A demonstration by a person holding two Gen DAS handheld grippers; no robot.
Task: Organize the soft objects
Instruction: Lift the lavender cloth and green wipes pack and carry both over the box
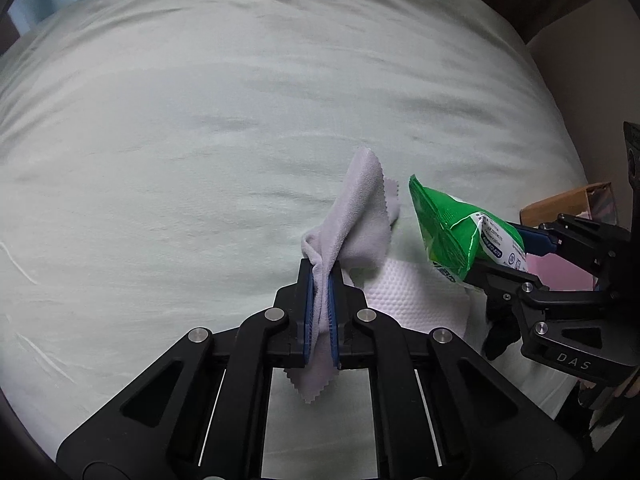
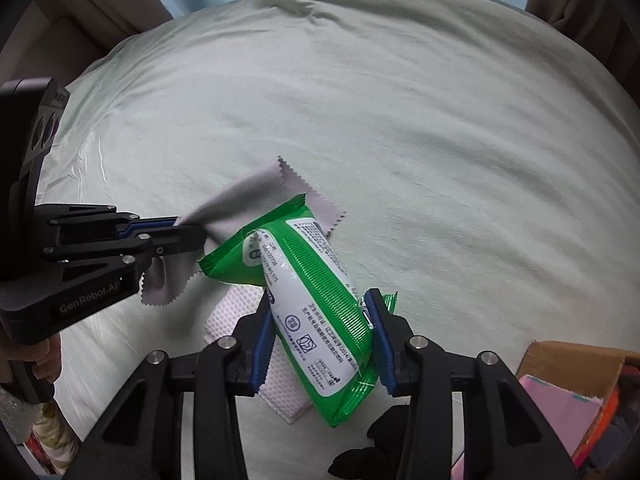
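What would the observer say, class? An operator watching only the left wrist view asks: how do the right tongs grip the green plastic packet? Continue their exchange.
Observer: The right tongs are shut on the green plastic packet, one blue pad on each long side; its white printed back faces the camera.
Operator: Any marking on my left tongs?
Observer: Yes, the casing behind the left tongs, which pinch the grey zigzag-edged cloth, reads GenRobot.AI.
Operator: And the brown cardboard box?
Observer: The brown cardboard box shows an orange-red edge beside its pink contents.
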